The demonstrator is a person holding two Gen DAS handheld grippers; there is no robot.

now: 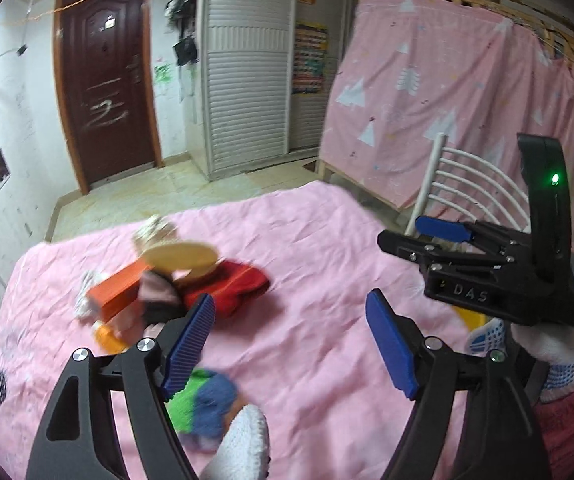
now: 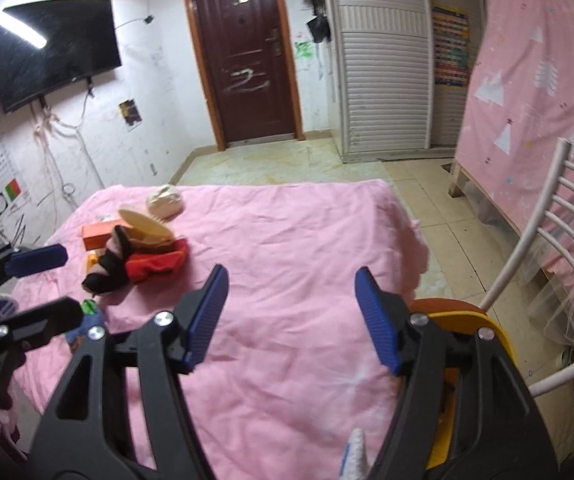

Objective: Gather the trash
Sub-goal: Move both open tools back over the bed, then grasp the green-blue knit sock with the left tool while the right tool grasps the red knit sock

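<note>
Evidently nothing is collected yet: left gripper [image 1: 289, 334] and right gripper [image 2: 291, 316] hover agape and empty above the pink bedspread [image 2: 287, 240], clutter pile [image 2: 135, 250] untouched on its far-left part.

Dim indoor light, strong fisheye bending and dark corners

Left view motion-blurred; right view sharper, lamp glare streaking the TV [image 2: 57, 50]

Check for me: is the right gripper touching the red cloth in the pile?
Apart. The right wrist view shows the right gripper open over bare pink sheet, with the red cloth well off to its left across clear bedding.
</note>
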